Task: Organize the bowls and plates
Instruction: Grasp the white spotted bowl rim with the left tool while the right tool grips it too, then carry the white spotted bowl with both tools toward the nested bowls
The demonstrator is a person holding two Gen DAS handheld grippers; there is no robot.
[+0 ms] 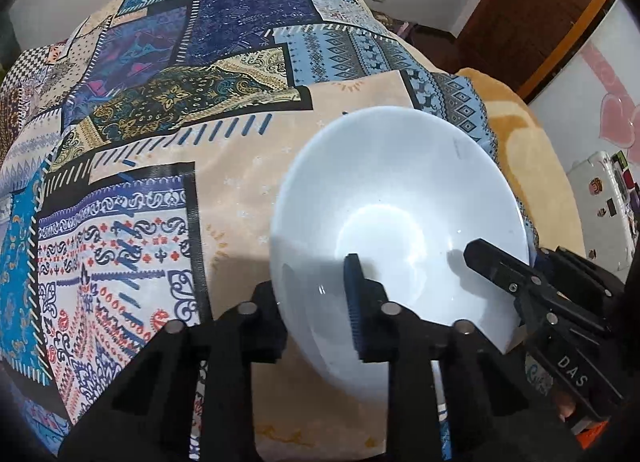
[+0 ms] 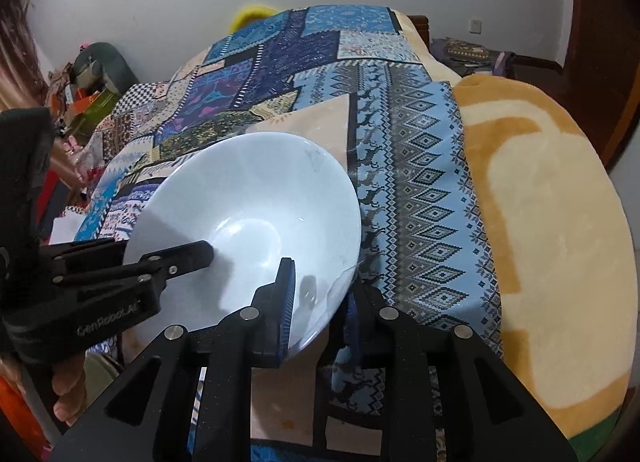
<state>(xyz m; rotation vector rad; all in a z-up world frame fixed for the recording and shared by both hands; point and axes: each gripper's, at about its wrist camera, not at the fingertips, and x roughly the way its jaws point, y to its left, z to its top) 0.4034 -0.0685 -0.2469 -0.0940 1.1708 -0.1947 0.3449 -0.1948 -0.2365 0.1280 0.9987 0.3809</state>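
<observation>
Patchwork cloth (image 1: 168, 109), blue and cream, covers the bed; its right edge lies over a yellow blanket (image 2: 540, 197) that runs on to the bed's side. Bare cloth stretches beyond and to the left of the bowl (image 1: 400, 197), which is white, glossy, wide-rimmed and holds nothing. It sits tilted above the cloth at the near right. Left gripper (image 1: 316, 298) is clenched across the near rim, one finger inside, one outside. Right gripper (image 2: 320, 302) clamps the opposite rim likewise.
</observation>
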